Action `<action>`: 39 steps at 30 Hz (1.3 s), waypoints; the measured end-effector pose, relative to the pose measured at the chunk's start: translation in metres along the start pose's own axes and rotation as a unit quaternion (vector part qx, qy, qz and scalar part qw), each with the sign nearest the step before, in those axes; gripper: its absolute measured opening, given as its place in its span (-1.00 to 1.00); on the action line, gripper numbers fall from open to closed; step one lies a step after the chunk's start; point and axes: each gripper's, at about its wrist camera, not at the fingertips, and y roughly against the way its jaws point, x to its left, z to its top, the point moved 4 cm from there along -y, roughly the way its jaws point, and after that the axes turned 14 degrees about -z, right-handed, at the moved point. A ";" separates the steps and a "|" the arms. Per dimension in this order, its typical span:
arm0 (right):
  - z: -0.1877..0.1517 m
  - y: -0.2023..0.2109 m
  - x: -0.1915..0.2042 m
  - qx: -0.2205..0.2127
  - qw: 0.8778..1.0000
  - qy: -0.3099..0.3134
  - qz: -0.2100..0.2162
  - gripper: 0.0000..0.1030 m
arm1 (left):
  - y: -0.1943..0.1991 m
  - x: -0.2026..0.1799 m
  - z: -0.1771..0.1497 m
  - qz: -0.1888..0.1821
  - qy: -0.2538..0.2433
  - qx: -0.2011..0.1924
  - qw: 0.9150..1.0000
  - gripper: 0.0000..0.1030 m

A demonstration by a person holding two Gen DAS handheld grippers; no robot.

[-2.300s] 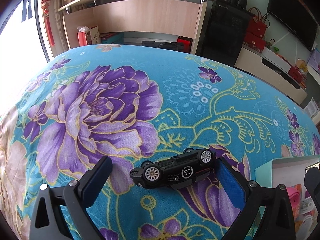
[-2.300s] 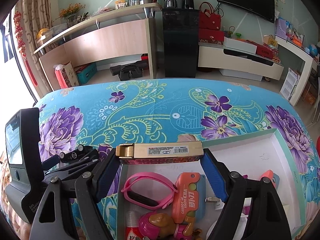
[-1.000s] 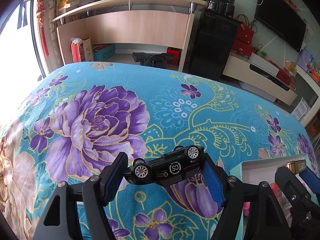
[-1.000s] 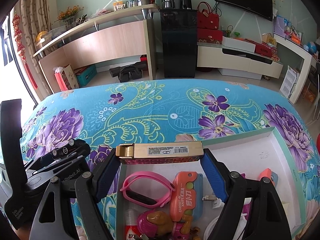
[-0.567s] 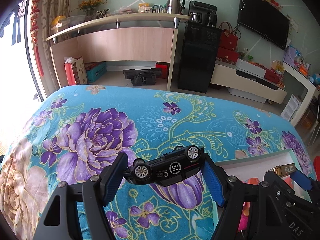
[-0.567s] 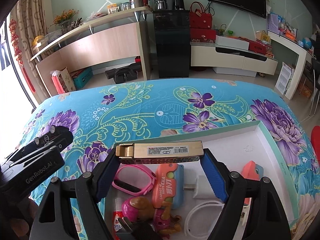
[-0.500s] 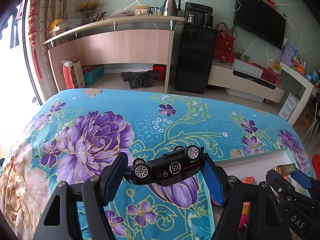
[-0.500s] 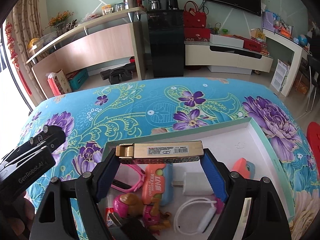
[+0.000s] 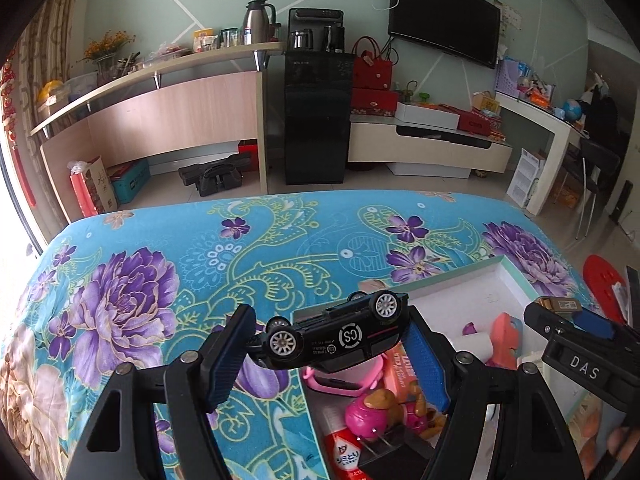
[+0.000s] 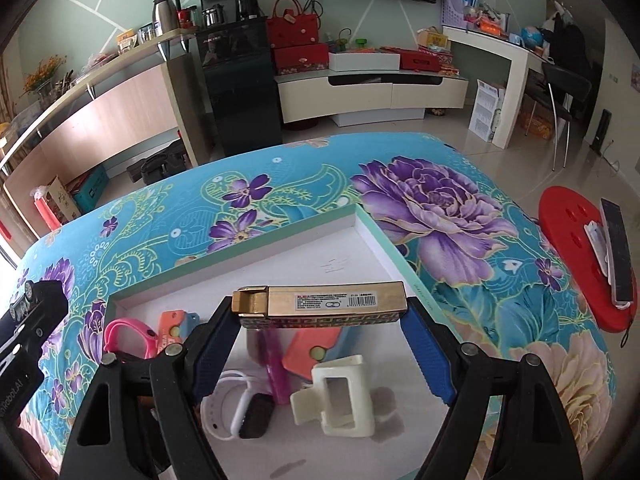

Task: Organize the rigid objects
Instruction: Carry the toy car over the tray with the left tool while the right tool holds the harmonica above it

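My left gripper (image 9: 328,336) is shut on a black toy car (image 9: 336,334), held upside down with its wheels up, above the left end of the shallow white box (image 9: 516,280). My right gripper (image 10: 320,312) is shut on a long gold box (image 10: 320,304) with a barcode label, hanging over the middle of the same white box (image 10: 360,220). The right gripper also shows at the right edge of the left wrist view, with the gold box (image 9: 558,303) at its tip. The toy car (image 10: 24,294) peeks in at the left edge of the right wrist view.
The box holds a pink band (image 10: 128,336), an orange toy knife (image 10: 172,328), a cream clip (image 10: 340,396), a white watch (image 10: 224,412) and a pink pup figure (image 9: 376,412). A floral turquoise cloth (image 9: 200,264) covers the table. A red stool (image 10: 576,248) stands to the right.
Both grippers have swung to the right with their loads. The toy car has come from over the cloth to above the box's left end, and the gold box now hangs further right over the box.
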 end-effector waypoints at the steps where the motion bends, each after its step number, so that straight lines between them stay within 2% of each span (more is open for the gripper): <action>1: 0.001 0.000 -0.005 0.000 1.000 -0.004 -0.003 0.60 | -0.002 -0.005 -0.001 -0.003 -0.004 0.004 1.000 0.48; 10: -0.001 -0.011 -0.033 0.013 0.999 -0.035 -0.012 0.60 | -0.022 -0.036 -0.015 -0.013 -0.039 0.034 0.999 0.48; 17: -0.001 -0.016 -0.015 0.003 1.000 -0.013 0.016 0.60 | -0.035 -0.041 -0.023 -0.008 -0.047 0.052 0.998 0.48; 23: -0.007 -0.029 -0.005 0.020 0.999 -0.008 0.027 0.60 | -0.044 -0.043 -0.030 -0.005 -0.052 0.068 0.996 0.48; 31: -0.015 -0.044 -0.001 0.043 0.999 0.003 0.024 0.60 | -0.056 -0.044 -0.040 -0.003 -0.055 0.093 0.994 0.48; 39: -0.019 -0.050 0.001 0.053 0.998 0.010 0.021 0.60 | -0.059 -0.048 -0.043 -0.003 -0.062 0.097 0.993 0.48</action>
